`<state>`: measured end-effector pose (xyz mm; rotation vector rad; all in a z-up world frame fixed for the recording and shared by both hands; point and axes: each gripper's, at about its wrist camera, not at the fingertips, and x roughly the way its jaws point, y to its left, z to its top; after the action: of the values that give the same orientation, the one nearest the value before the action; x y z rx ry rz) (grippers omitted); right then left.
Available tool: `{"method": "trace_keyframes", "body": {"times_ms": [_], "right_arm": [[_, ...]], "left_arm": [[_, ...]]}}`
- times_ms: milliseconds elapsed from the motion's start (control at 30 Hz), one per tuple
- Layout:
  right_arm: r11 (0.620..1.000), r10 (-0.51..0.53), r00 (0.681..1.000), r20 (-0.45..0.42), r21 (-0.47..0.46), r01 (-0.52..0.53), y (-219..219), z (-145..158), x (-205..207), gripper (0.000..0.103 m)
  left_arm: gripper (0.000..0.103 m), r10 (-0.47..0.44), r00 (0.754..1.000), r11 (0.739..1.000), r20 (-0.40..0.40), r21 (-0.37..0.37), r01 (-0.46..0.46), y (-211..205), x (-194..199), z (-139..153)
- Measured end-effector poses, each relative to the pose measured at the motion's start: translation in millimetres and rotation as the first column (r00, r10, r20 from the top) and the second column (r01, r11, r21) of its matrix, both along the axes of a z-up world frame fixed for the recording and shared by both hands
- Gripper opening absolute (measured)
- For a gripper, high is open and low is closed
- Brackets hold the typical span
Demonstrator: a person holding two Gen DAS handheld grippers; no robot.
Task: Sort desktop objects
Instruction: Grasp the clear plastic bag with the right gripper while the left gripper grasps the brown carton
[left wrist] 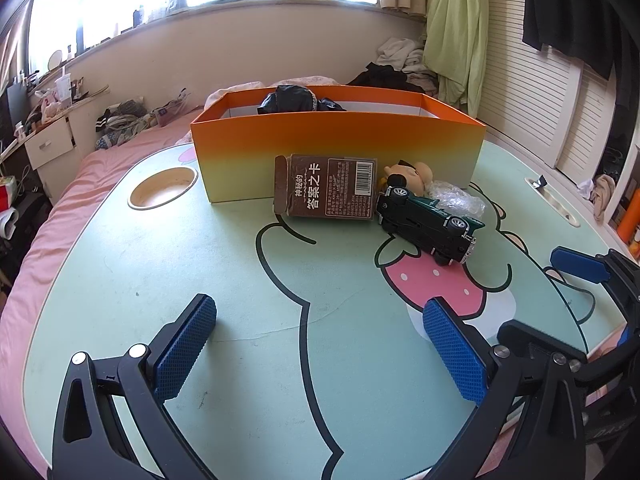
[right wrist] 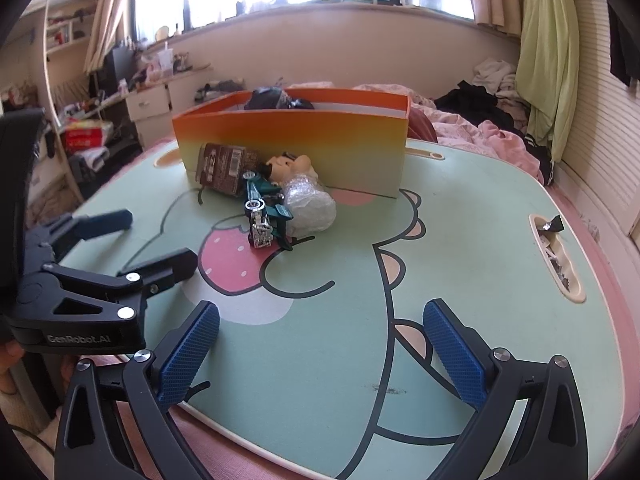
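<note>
Orange box sitting at far side of counter; brown card pack, green toy car, doll and plastic-wrapped lump bunching against its front wall. Your left hand-held gripper and right hand-held gripper both hovering spread, pinching nothing. Car lying ahead-right of left one, long axis running diagonally; right seeing it ahead-left. Judging left nearer.

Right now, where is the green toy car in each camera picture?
Left wrist view: green toy car lies right of centre, beside the brown card box.
Right wrist view: toy car sits left of centre.
Shared landmark: the orange box behind it.
</note>
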<state>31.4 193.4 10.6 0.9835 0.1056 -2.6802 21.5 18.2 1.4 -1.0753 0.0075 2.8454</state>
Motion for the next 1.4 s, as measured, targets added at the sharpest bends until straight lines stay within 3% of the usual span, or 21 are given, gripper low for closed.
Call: {"method": "trace_keyframes", "body": {"times_ms": [67,100,133,233,400,467,500,533,567,667,767,900,933,1000,1033,1200,1333,1400], "right_arm": [[0.997,0.01,1.0,-0.012,-0.071,-0.011,8.6,4.5,1.5,0.081],[0.994,0.019,1.0,-0.003,-0.103,-0.019,12.3,6.6,-1.4,0.066],[0.991,0.024,1.0,0.005,-0.128,-0.023,15.3,9.2,-4.8,0.059],[0.98,0.005,1.0,-0.016,-0.199,-0.008,21.7,30.4,-23.8,0.058],[0.991,0.038,0.999,0.005,-0.129,-0.037,1.1,50.4,-66.1,0.057],[0.996,0.045,0.997,0.064,-0.083,-0.039,-9.5,44.1,-85.4,0.043],[0.996,0.041,0.995,0.094,-0.078,-0.033,-9.3,39.8,-90.6,0.028],[0.995,0.043,0.989,0.14,-0.09,-0.03,-8.5,31.3,-98.0,0.022],[0.986,0.07,0.985,0.156,-0.158,-0.045,-4.9,26.8,-102.0,0.022],[0.973,0.072,0.982,0.173,-0.228,-0.031,5.8,20.8,-101.5,0.022],[0.976,0.105,0.982,0.155,-0.204,-0.072,4.5,21.9,-88.5,0.022],[0.988,0.117,0.983,0.143,-0.115,-0.101,-4.7,19.9,-74.5,0.043],[0.992,0.113,0.981,0.159,-0.072,-0.103,-8.3,16.2,-72.8,0.043],[0.992,0.08,0.991,0.105,0.089,-0.089,-21.0,14.0,-59.4,0.042],[0.991,0.071,0.994,0.085,0.105,-0.08,-22.2,13.6,-57.1,0.03],[0.997,0.08,0.996,0.042,0.018,-0.081,-14.3,14.9,-46.9,0.027],[0.996,0.085,0.996,-0.033,-0.026,-0.086,-5.6,22.9,-20.5,0.027],[0.995,0.091,0.995,-0.04,-0.032,-0.092,-4.1,20.9,-11.9,0.027]], "left_arm": [[0.103,0.0,1.0,1.0,0.0,0.0,0.0,0.4,0.4,0.2],[0.103,0.0,1.0,1.0,0.0,0.0,0.0,0.7,0.6,0.4],[0.103,0.0,1.0,1.0,0.0,0.0,0.0,0.0,0.1,-0.1],[0.103,0.0,1.0,1.0,0.0,0.0,0.0,-0.4,0.1,-0.1],[0.103,0.0,1.0,1.0,0.0,0.0,0.0,0.3,0.6,0.0],[0.103,0.0,1.0,1.0,0.0,0.0,0.0,0.2,0.4,0.1],[0.103,0.0,1.0,1.0,0.0,0.0,0.0,0.2,0.4,0.1],[0.103,0.0,1.0,1.0,0.0,0.0,0.0,0.2,0.5,0.0],[0.103,0.0,1.0,1.0,0.0,0.0,0.0,0.2,0.5,-0.1],[0.103,0.0,1.0,1.0,0.0,0.0,0.0,0.1,0.4,-0.1],[0.103,0.0,1.0,1.0,0.0,0.001,0.0,0.0,0.5,-0.2],[0.103,0.0,1.0,1.0,0.0,0.0,0.0,0.0,1.1,0.0],[0.103,0.0,1.0,1.0,-0.001,0.0,0.0,0.2,1.3,-0.1],[0.103,0.0,1.0,1.0,-0.001,0.001,0.0,-2.4,-2.0,-1.5],[0.103,0.0,1.0,1.0,-0.001,0.002,0.0,-2.8,-3.2,-1.8],[0.103,-0.003,1.0,1.0,-0.005,0.015,0.003,-4.4,-4.4,-1.8],[0.103,-0.003,1.0,0.992,-0.009,0.125,0.004,-24.1,-0.5,4.0],[0.103,0.013,1.0,0.99,-0.022,0.143,-0.01,-30.9,-0.7,13.7]]}}
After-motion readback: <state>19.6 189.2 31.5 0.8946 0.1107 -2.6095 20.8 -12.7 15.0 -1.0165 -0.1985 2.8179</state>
